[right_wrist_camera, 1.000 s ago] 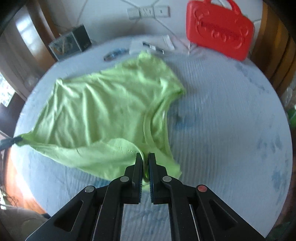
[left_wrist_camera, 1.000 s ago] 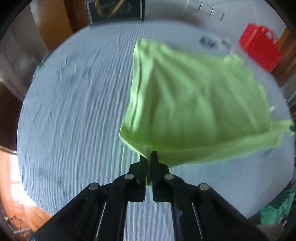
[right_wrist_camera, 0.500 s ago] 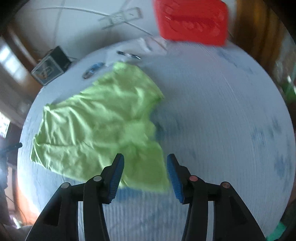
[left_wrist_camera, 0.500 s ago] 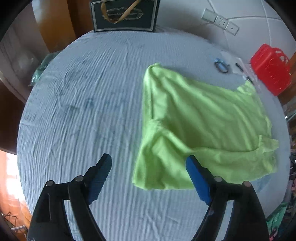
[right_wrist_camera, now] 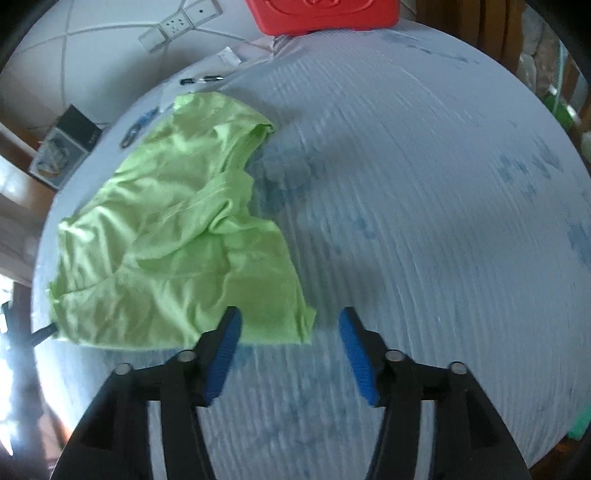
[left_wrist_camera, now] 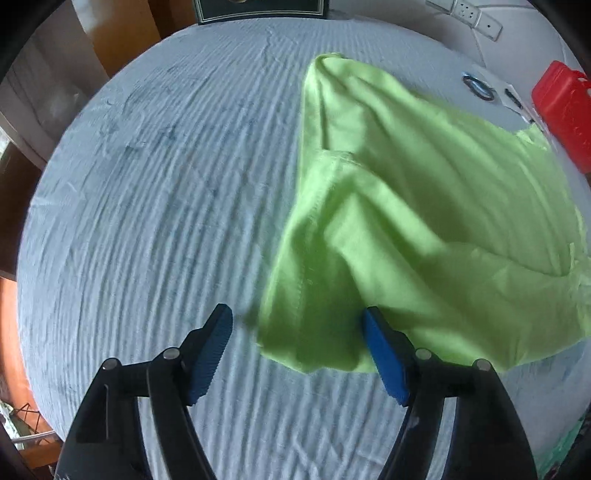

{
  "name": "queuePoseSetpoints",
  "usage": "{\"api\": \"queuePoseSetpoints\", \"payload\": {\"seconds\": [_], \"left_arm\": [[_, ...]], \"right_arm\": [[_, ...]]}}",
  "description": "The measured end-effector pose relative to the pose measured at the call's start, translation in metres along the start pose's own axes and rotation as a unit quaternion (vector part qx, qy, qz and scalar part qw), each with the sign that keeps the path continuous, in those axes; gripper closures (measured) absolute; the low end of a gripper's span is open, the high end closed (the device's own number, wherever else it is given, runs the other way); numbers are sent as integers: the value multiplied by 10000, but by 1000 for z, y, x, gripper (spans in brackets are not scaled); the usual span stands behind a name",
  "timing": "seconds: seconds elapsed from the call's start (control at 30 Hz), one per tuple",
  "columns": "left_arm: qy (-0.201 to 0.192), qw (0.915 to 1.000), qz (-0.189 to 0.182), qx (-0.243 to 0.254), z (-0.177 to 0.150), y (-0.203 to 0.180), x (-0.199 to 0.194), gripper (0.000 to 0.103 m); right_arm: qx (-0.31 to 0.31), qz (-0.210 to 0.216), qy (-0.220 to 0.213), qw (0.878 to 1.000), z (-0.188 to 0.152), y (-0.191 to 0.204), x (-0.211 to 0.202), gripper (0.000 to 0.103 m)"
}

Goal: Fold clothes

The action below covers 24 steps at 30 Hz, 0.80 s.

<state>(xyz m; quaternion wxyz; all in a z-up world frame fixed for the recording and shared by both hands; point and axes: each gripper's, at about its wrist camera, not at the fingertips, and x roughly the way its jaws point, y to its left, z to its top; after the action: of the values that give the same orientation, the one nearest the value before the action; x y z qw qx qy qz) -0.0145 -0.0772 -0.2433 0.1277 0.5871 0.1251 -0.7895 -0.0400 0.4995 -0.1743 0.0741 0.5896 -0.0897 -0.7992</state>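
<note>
With my left hand-held gripper (left_wrist_camera: 297,326) closing and my right hand-held gripper (right_wrist_camera: 290,325) spreading, both empty over the rumpled lime-green cotton T-shirt (left_wrist_camera: 424,221) by the bed (left_wrist_camera: 147,184) edge, I risk pinching only one layer.

A bed covered in a pale blue-grey ribbed sheet (left_wrist_camera: 155,206) carries everything here, its fabric marked with faint darker blue blotches (right_wrist_camera: 524,170). A lime-green garment (left_wrist_camera: 424,229) lies rumpled and partly doubled over on the sheet, one hemmed edge running down toward the near side. At the far edge rest a red plastic case (right_wrist_camera: 325,14), a small dark ring (left_wrist_camera: 478,86) and a pen (right_wrist_camera: 203,78) on a white sheet of paper.
</note>
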Motion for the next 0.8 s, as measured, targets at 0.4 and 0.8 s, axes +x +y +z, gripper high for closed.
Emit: {"api": "queuePoseSetpoints", "payload": {"seconds": [0.4,0.8], "left_arm": [[15,9996,-258,81,-40,14,-51,94],[-242,9997,-102,-36,-23,22,-78,26]], "right_arm": [[-688,-368,179,9968,-26,12,-38,99],[-397,-128,195,9989,-25,5,-27,69]]}}
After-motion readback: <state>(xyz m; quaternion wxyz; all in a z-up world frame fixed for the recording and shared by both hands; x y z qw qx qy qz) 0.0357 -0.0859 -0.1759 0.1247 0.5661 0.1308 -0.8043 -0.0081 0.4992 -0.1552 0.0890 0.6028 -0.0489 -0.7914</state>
